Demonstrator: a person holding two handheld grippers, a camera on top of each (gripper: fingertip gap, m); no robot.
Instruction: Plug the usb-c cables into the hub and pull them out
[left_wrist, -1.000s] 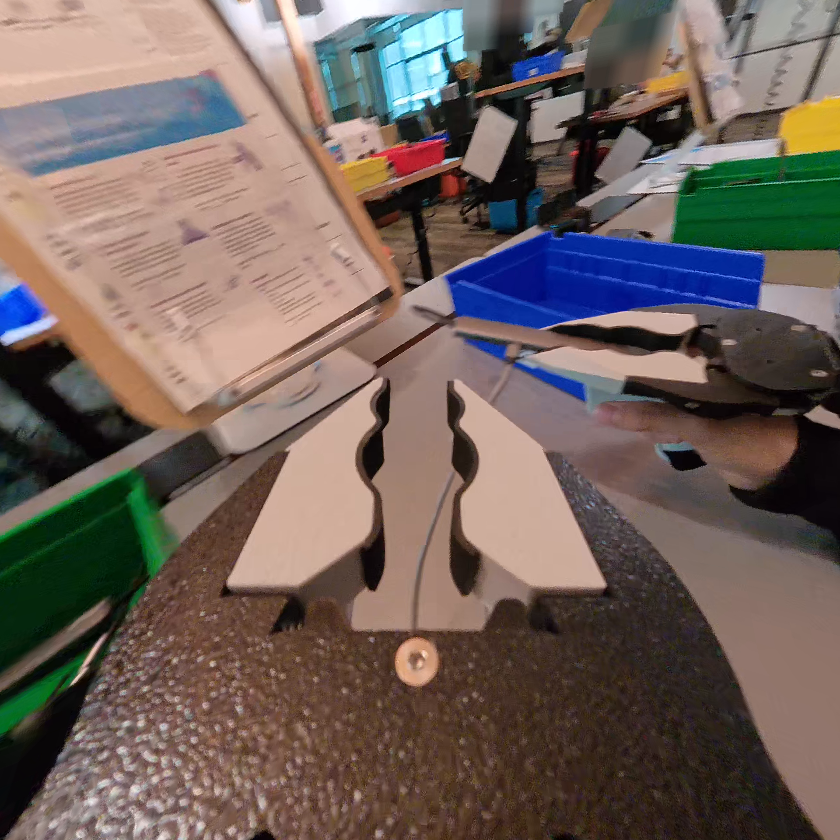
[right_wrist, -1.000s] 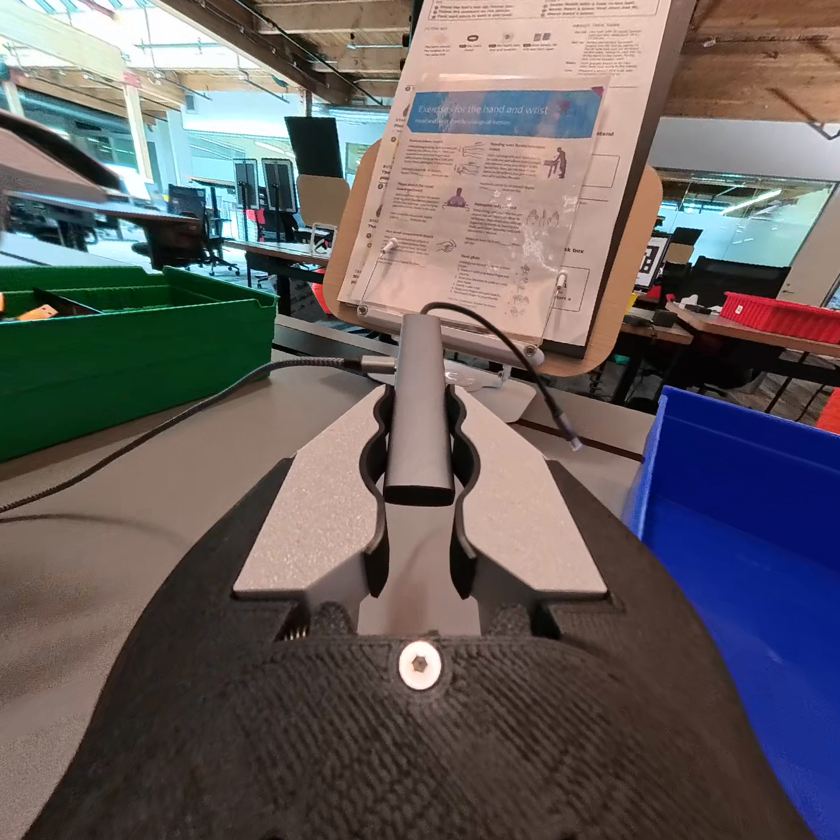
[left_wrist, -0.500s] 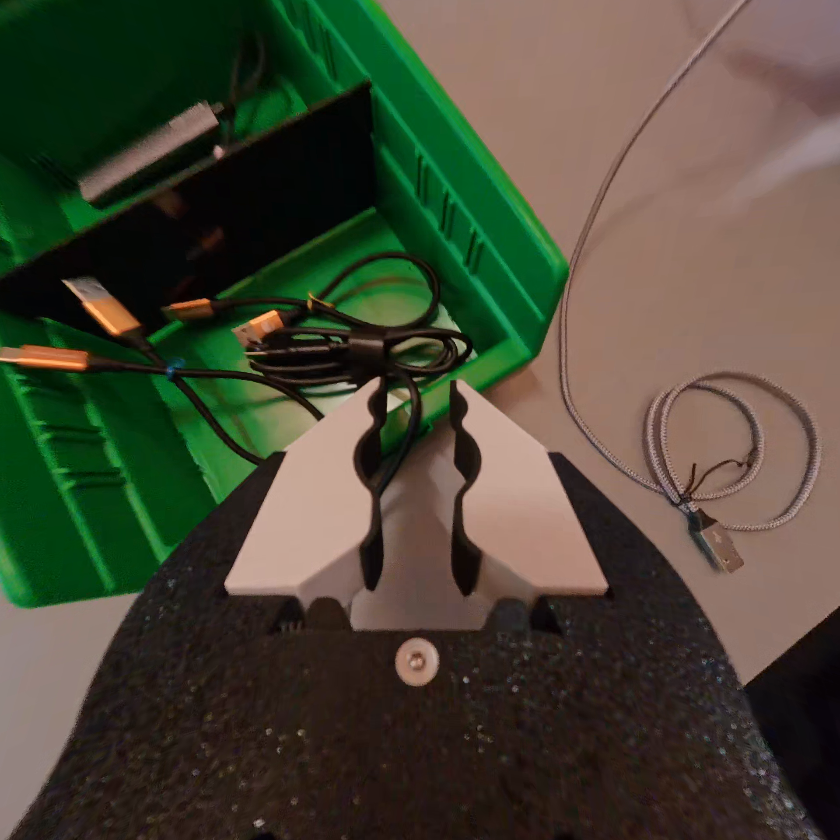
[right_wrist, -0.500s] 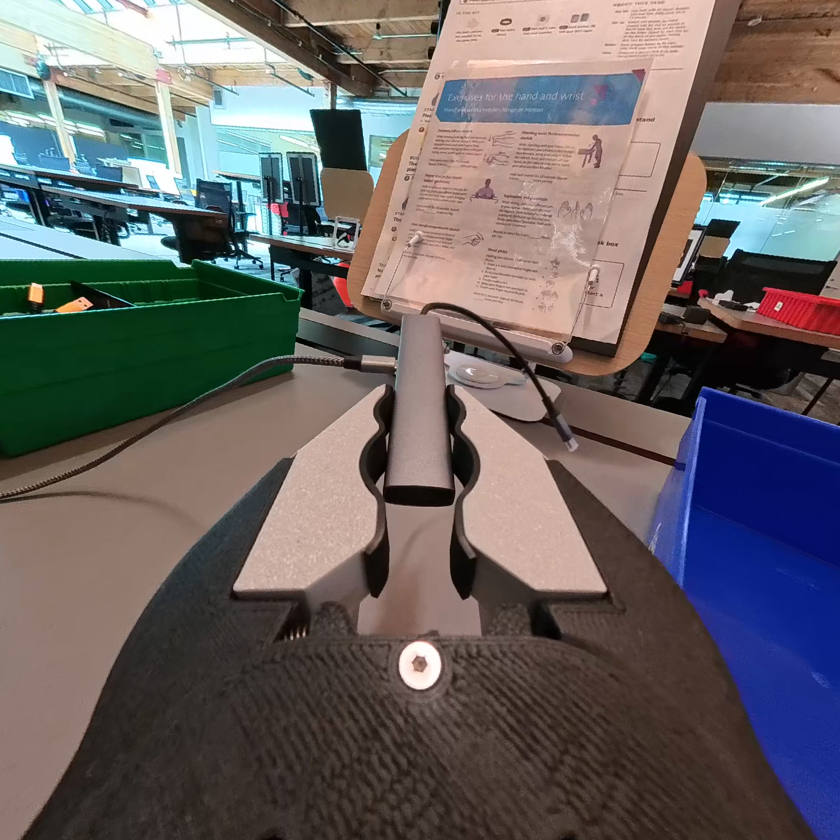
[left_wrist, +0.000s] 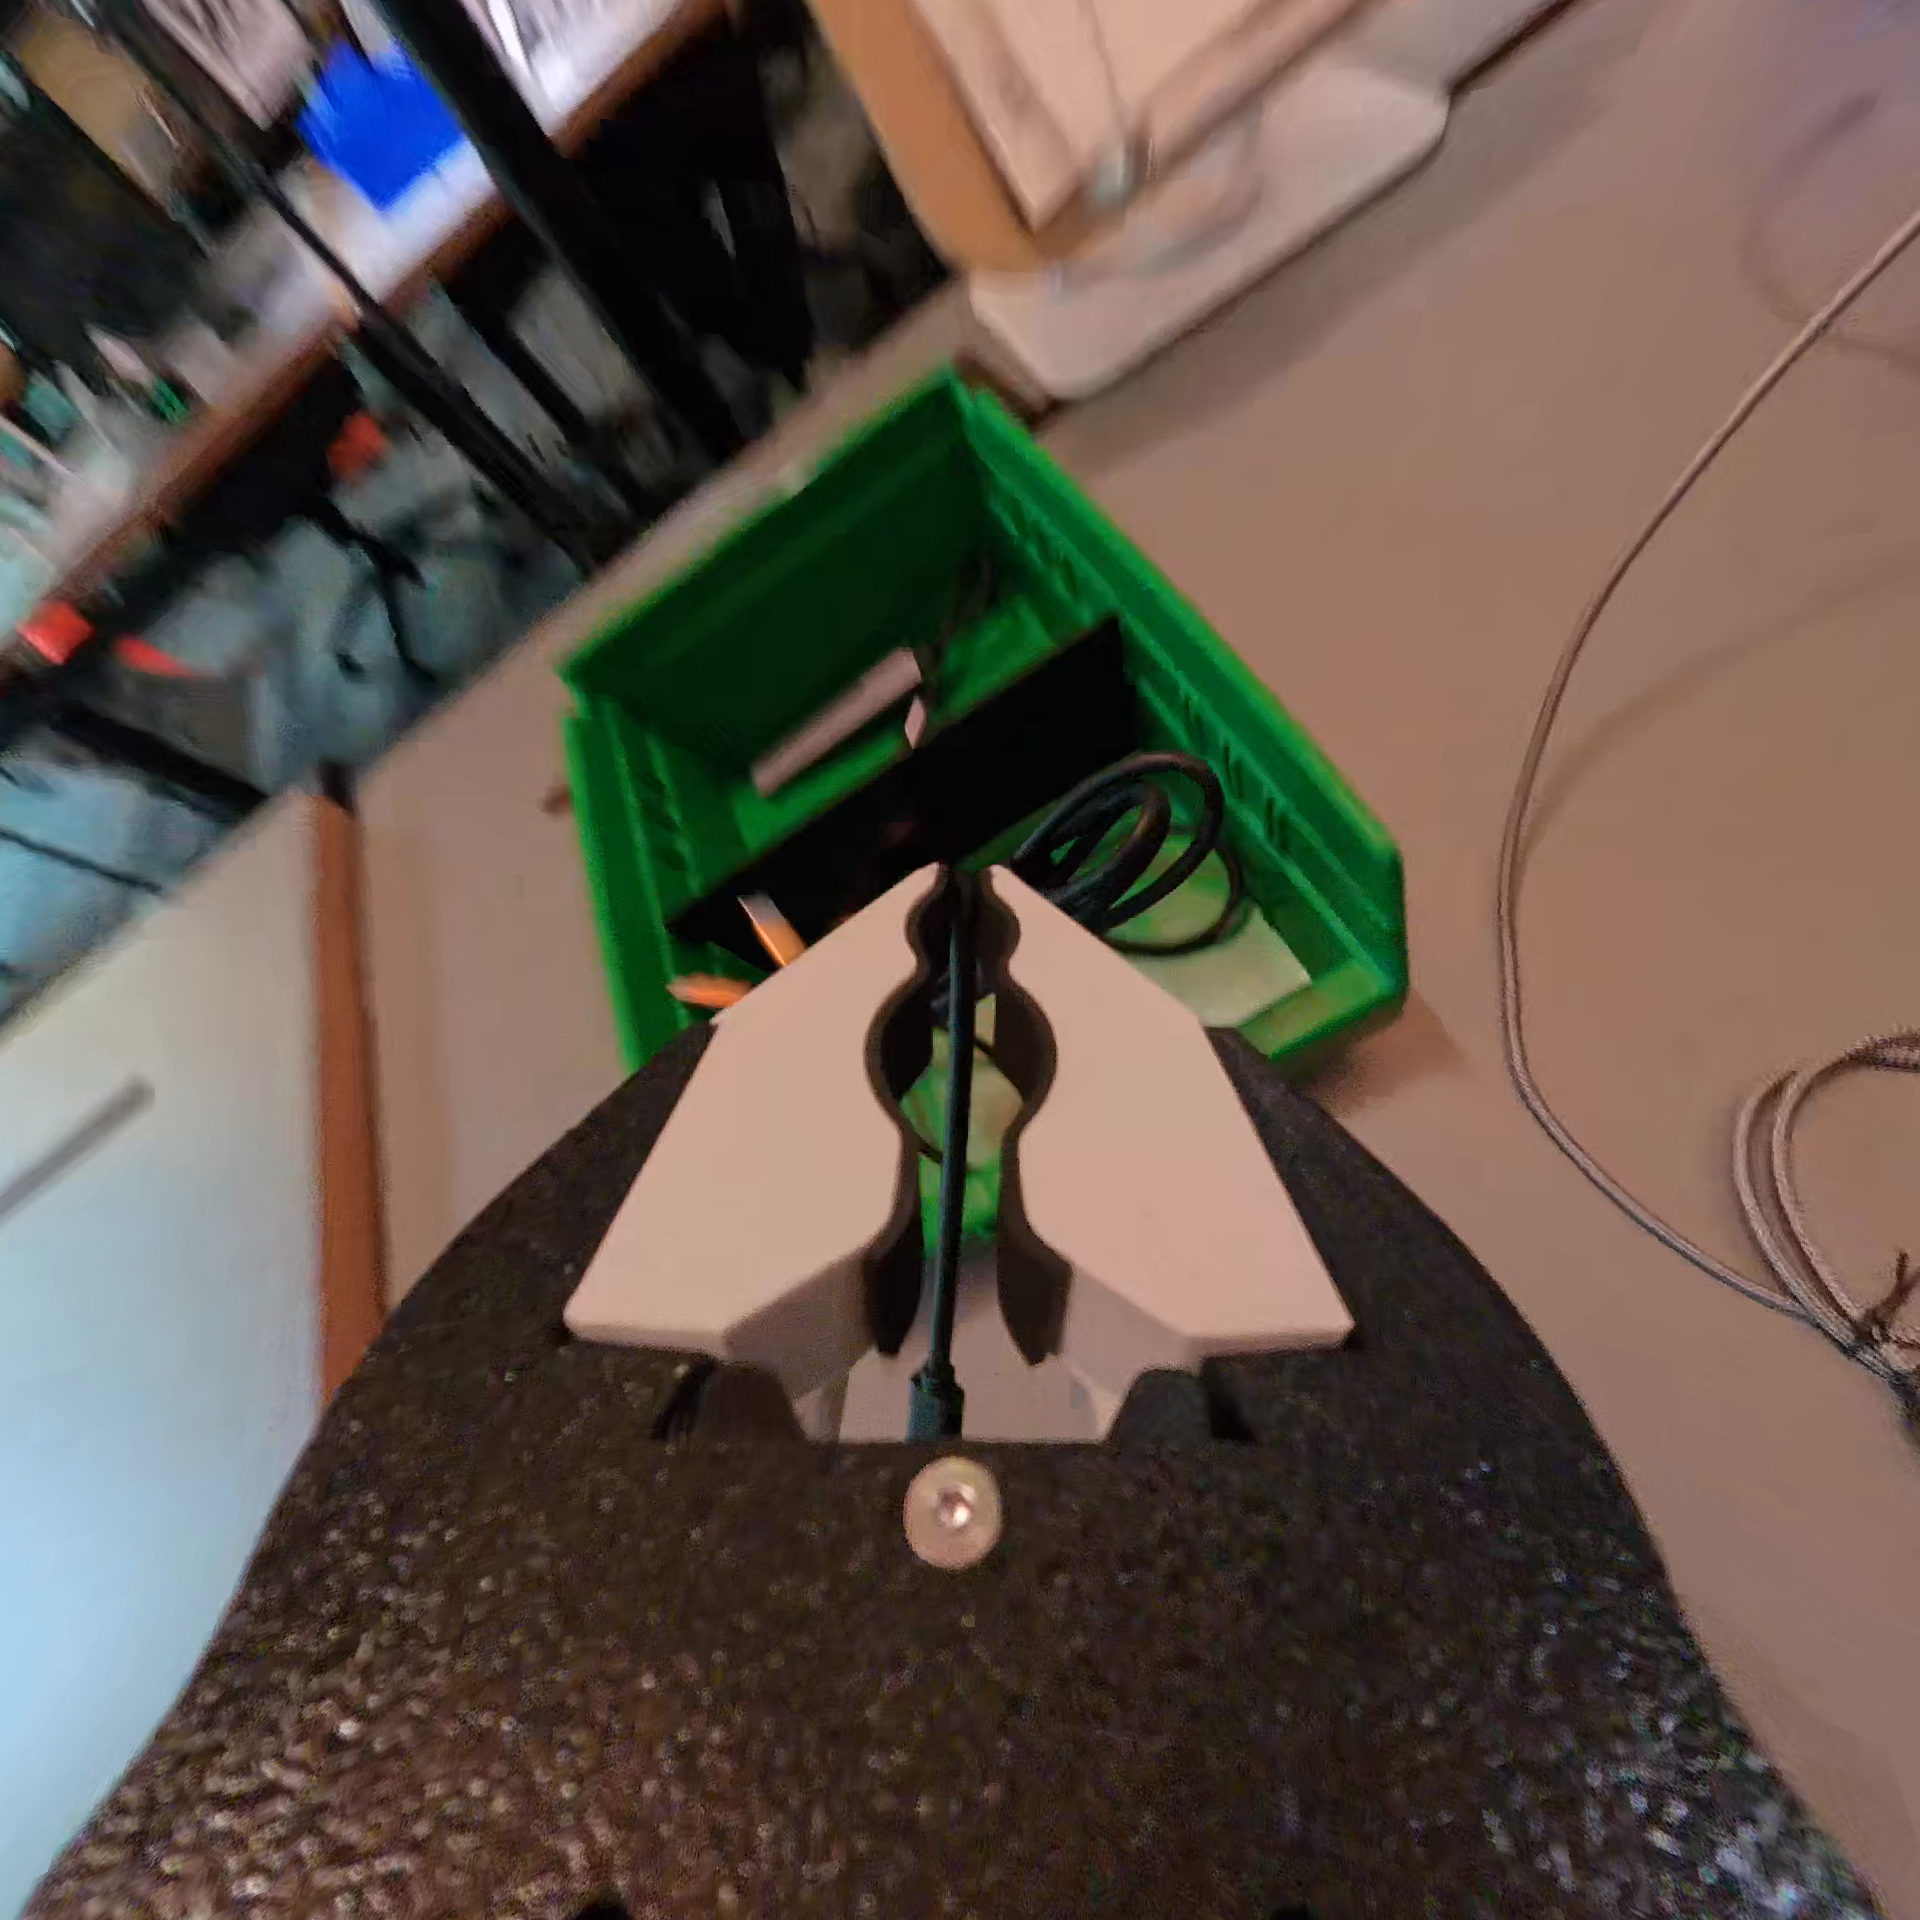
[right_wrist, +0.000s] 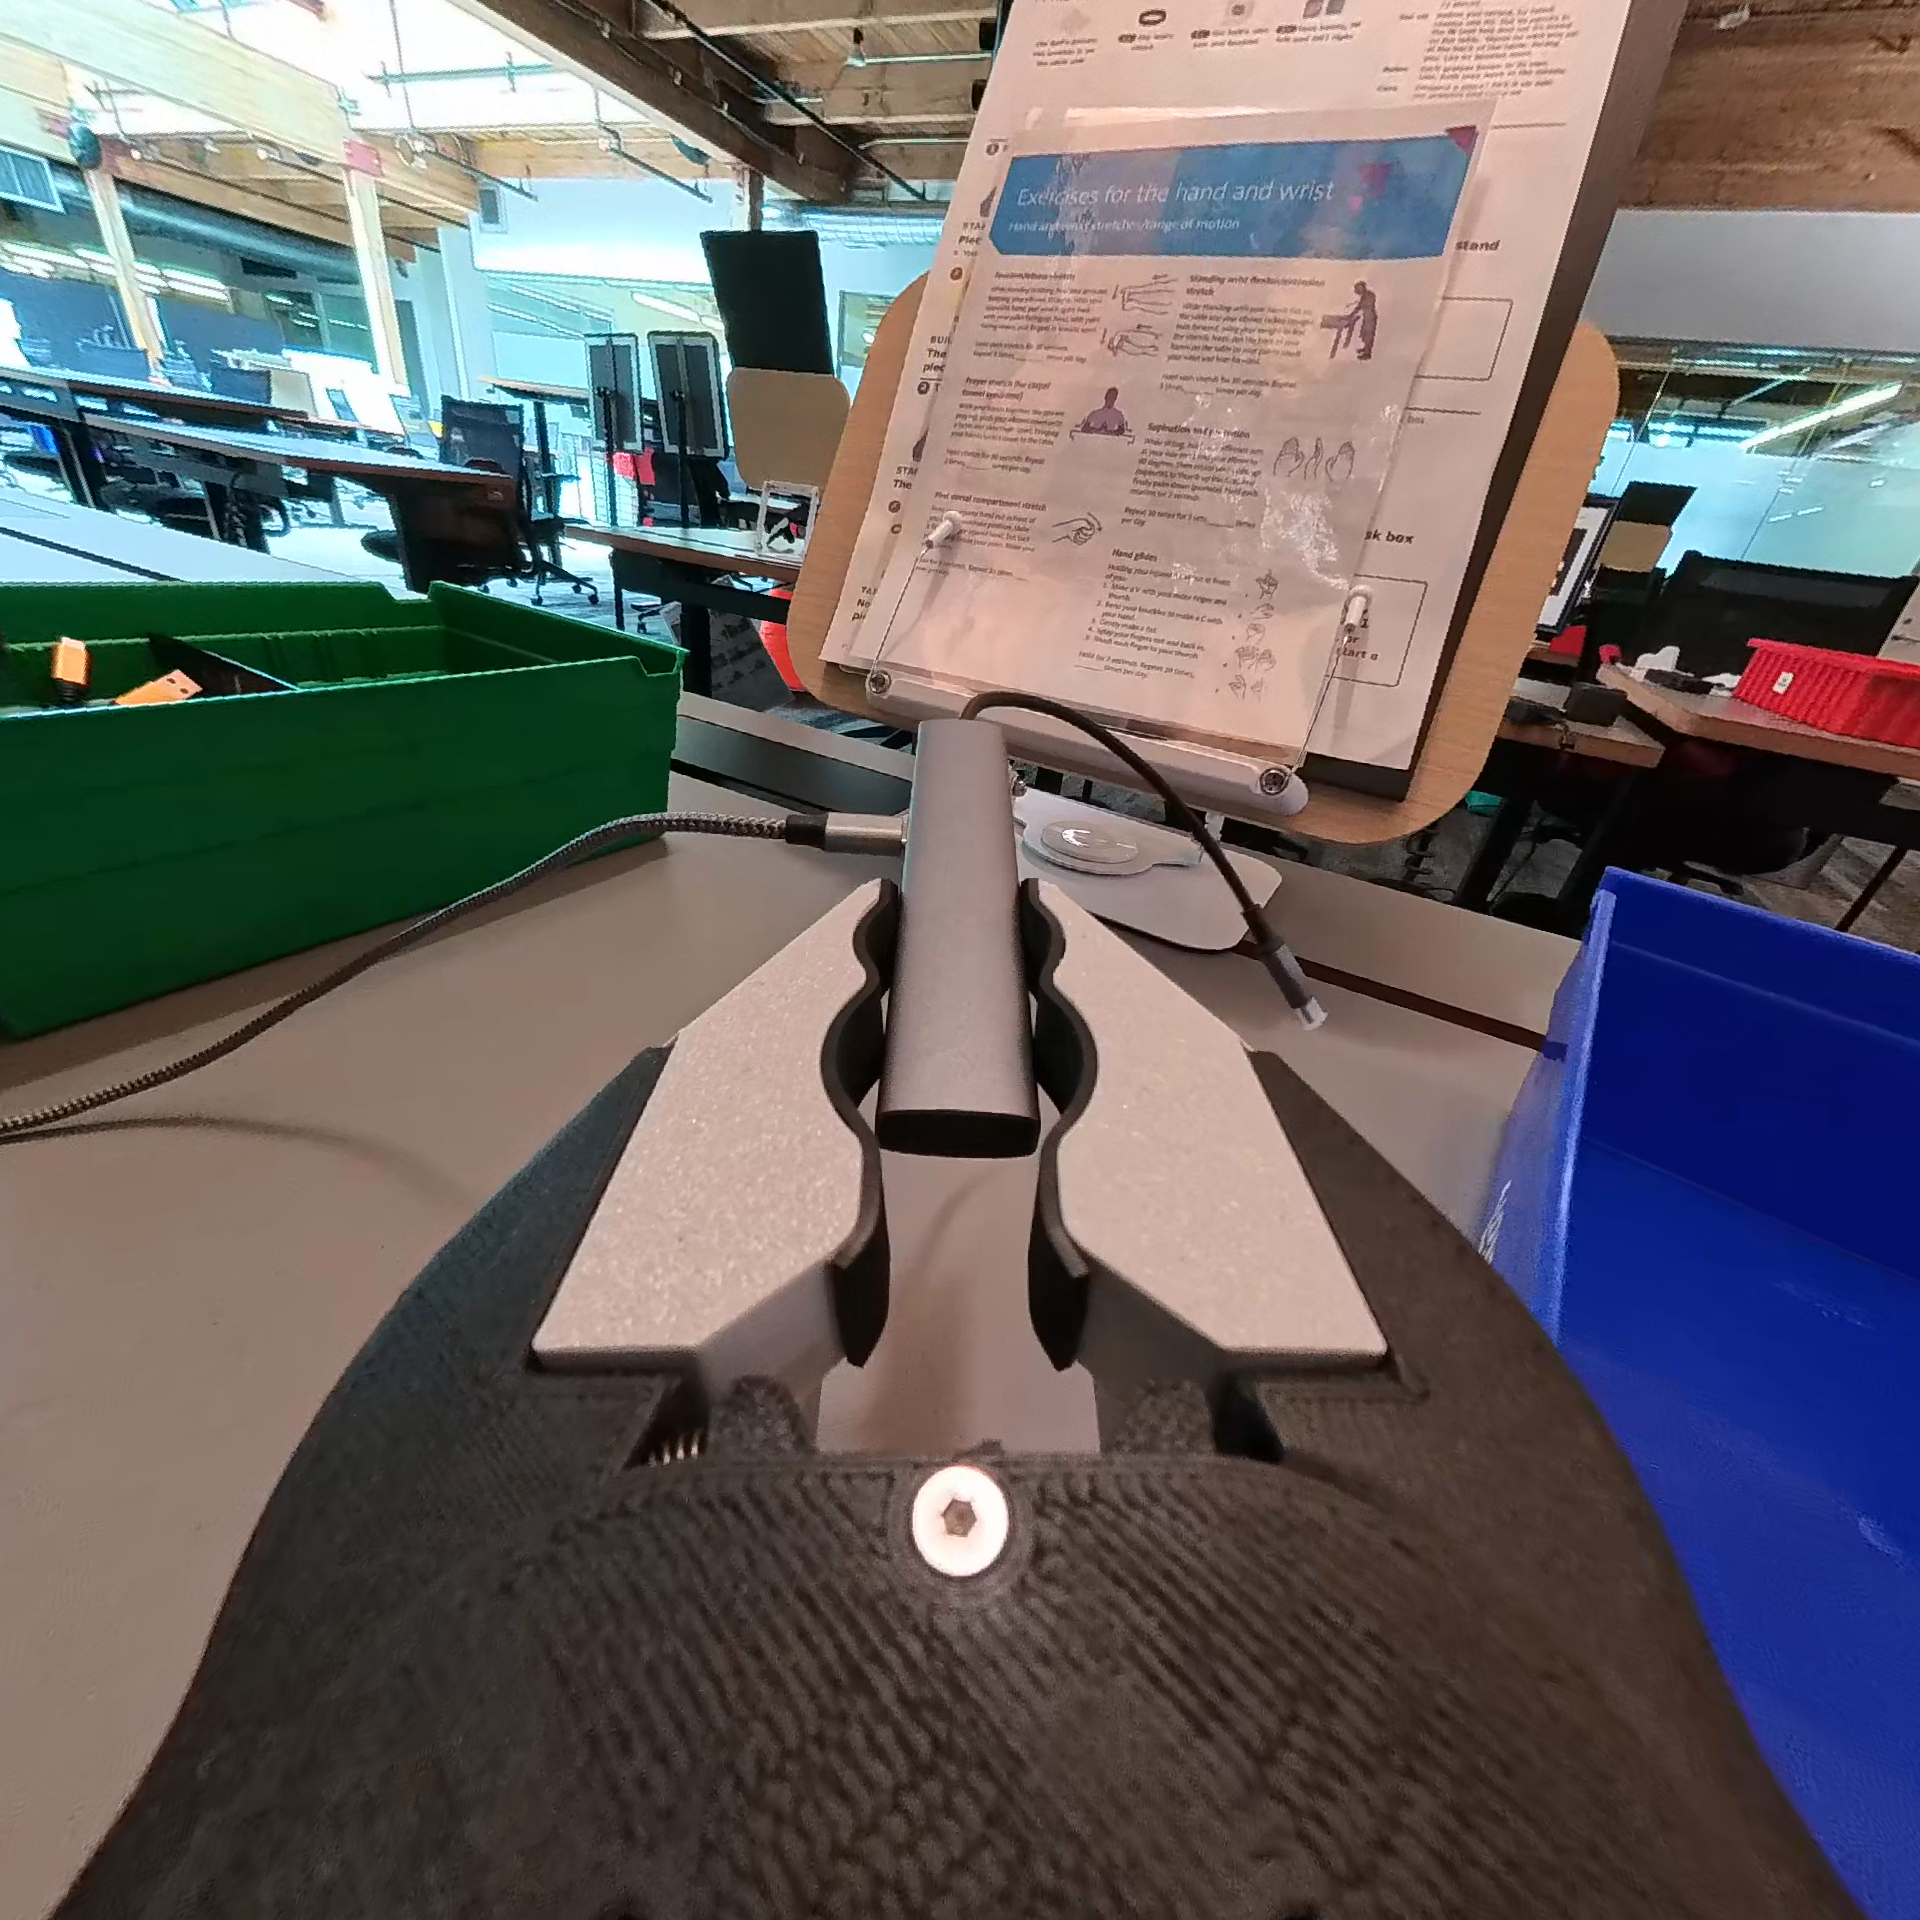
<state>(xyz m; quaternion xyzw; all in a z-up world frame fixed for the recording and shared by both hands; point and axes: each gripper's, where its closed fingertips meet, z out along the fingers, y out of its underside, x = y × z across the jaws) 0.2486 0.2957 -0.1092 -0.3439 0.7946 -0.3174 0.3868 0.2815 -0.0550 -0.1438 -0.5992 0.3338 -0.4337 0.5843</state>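
left view blurred | green bin (left_wrist: 1340, 831): coiled black cables, orange plugs | left tongs (left_wrist: 961, 894) pinch black cable (left_wrist: 951, 1164) | right tongs (right_wrist: 958, 899) clamp hub (right_wrist: 956, 956)

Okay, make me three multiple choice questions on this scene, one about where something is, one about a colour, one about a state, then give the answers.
1. Where is the grey braided cable plugged in?
A. the hub's left side
B. the hub's near end
C. the blue bin

2. What colour is the plastic bin that holds the coiled cables?
A. red
B. yellow
C. green

3. What is the right gripper doing?
A. open, empty
B. shut on the grey metal bar-shaped hub
C. shut on a cable

Answers: A, its plug meets that side; C, green walls; B, both fingers press the hub.
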